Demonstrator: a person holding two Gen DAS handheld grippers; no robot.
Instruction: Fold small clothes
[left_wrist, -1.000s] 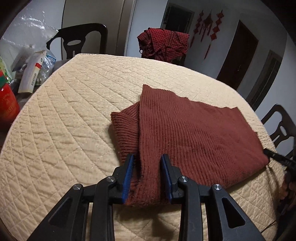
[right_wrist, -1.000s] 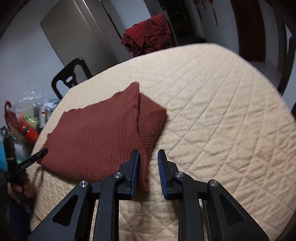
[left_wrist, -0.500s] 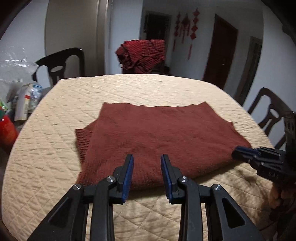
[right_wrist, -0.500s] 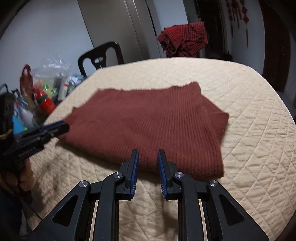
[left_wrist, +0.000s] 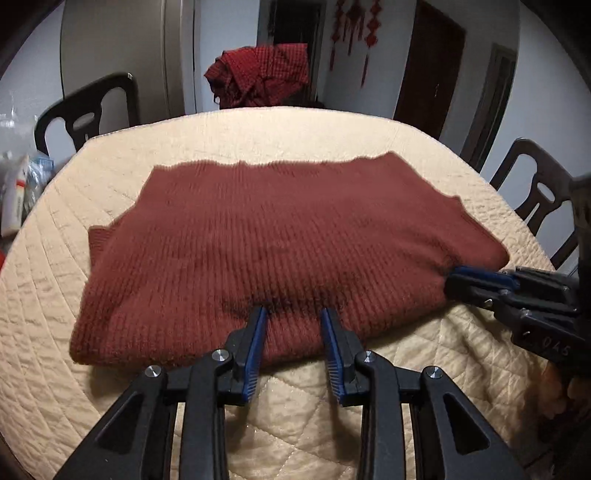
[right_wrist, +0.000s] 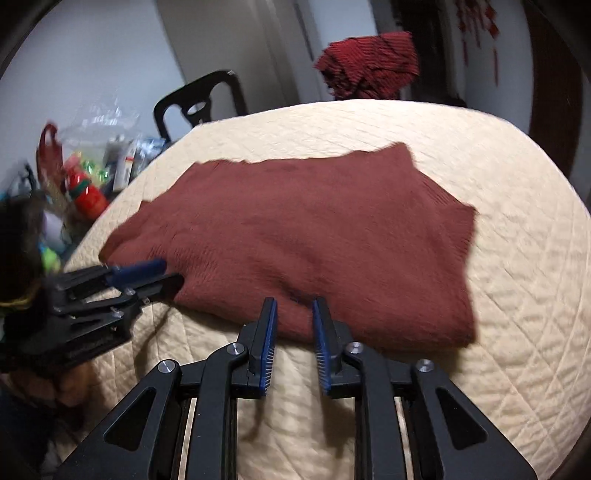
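My left gripper (left_wrist: 293, 314) sits at the near hem of the sweater (left_wrist: 288, 236), its jaws narrow with a bunch of knit between them; whether the pads truly pinch it I cannot tell. My right gripper (right_wrist: 293, 302) is at the same near edge further along, and its jaws are closing with a ridge of fabric rising between them (the pads do not yet look pressed). From both, the garment lies straight ahead and away, its long axis running across my view, so each hand has its own end of the hem. The sweater is a rust-brown ribbed knit, already doubled over, flat on the quilted table cover (left_wrist: 258, 133), a cuffed edge peeking out at either side.
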